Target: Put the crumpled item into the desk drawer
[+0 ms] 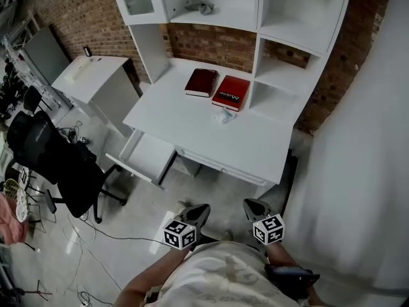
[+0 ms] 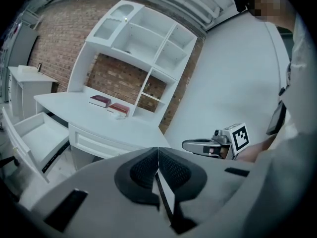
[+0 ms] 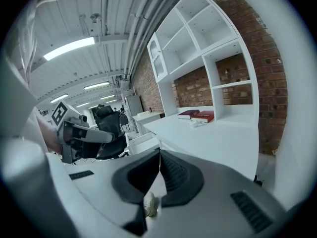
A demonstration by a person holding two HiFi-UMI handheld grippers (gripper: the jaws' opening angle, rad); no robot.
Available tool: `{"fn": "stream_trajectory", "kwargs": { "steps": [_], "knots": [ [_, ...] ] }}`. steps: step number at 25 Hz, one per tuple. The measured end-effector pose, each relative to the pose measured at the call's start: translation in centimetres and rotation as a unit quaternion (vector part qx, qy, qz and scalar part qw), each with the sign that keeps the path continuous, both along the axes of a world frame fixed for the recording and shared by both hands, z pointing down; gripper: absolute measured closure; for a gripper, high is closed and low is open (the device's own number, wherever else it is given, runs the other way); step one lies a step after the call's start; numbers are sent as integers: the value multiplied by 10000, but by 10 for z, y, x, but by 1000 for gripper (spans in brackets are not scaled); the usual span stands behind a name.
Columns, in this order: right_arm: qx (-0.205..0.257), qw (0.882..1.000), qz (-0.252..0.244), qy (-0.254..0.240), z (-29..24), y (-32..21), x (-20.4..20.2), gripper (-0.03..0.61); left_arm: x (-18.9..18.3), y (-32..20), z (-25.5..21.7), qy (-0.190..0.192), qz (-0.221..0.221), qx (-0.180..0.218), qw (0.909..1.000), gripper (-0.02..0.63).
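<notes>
Brick wall (image 1: 211,43) behind everything. White desk (image 1: 192,130) with a white shelf hutch (image 1: 281,18) stands against it. Black office chair (image 1: 57,162) to the desk's left on the floor. White side cabinet (image 1: 96,82) beyond the chair, apart from the desk. Desk drawer (image 1: 146,160) pulled out at the desk's left front, its inside facing up; also seen in the left gripper view (image 2: 37,133).

Two books on the desktop near the hutch, side by side: dark red book (image 1: 202,82) on the left, brighter red book (image 1: 231,93) on the right. Crumpled item (image 1: 223,115), small and whitish, lies on the desktop just in front of the brighter red book, well apart from the drawer and from both grippers.

Left gripper (image 1: 200,208) held low in front of the person, short of the desk edge, tilted slightly down, jaws pressed together with nothing between them (image 2: 158,155). Right gripper (image 1: 250,203) beside it, same tilt, jaws also pressed together and empty (image 3: 159,157). Each gripper shows in the other's view.
</notes>
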State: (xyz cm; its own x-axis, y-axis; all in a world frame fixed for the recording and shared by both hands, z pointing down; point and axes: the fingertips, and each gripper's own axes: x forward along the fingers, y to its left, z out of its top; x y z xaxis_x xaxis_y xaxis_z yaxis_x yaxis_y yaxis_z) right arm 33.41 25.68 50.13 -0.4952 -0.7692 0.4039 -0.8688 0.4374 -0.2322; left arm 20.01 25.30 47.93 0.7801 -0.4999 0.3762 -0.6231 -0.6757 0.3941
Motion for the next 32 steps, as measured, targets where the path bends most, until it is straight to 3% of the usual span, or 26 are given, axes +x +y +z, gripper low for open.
{"fn": "stream_trajectory", "kwargs": {
  "steps": [18,26,32],
  "knots": [
    [-145,9998,-56,115,5,-2,-12,555,-6,7,2,-113,22,-80,9999,592],
    [-165,9995,277,-15,4,-26,-11,555,-23,-4,5,-185,-108,-175,9996,592],
    [-173,9995,263,-34,6,-47,-14,555,-28,-22,5,-171,-209,-167,9995,592]
  ]
}}
